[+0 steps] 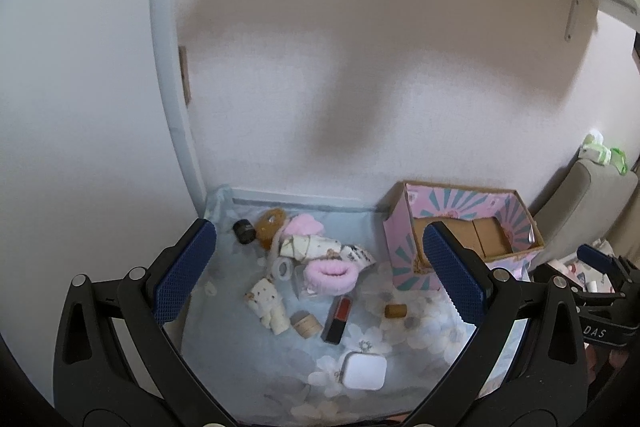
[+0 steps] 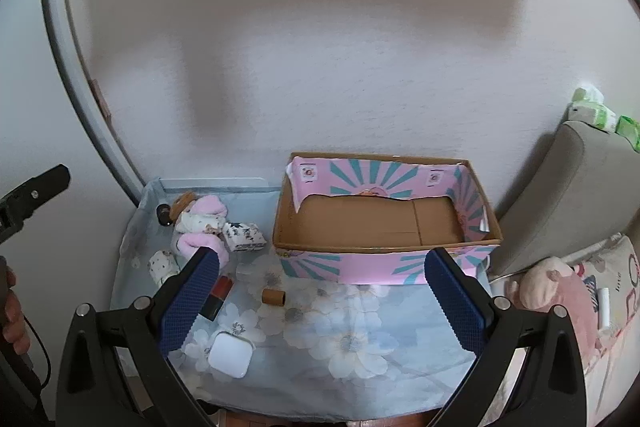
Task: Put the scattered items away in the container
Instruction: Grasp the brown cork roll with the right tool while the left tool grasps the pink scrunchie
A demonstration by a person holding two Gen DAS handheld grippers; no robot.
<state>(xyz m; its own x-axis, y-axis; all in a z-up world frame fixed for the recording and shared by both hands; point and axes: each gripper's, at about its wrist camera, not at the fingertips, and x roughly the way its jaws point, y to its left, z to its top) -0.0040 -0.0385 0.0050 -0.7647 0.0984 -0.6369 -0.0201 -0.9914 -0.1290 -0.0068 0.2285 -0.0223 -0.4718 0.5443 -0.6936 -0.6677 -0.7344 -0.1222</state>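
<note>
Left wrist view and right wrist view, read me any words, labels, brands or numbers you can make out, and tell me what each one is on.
"DAS": white letters on the black body of the right gripper, seen at the left wrist view's right edge; possibly part of a longer word.
Small brown cylindrical jar: pale label, print too small to read.
Pink and teal cardboard box: small square stickers inside, blurred.
Nothing else legible.

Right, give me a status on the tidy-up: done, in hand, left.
Done: nothing; the pink box shows only bare cardboard inside. In hand: nothing; the left gripper and right gripper are both open and empty. Left: everything on the floral cloth, including the white case, lipstick, brown tube and pink headband.
</note>
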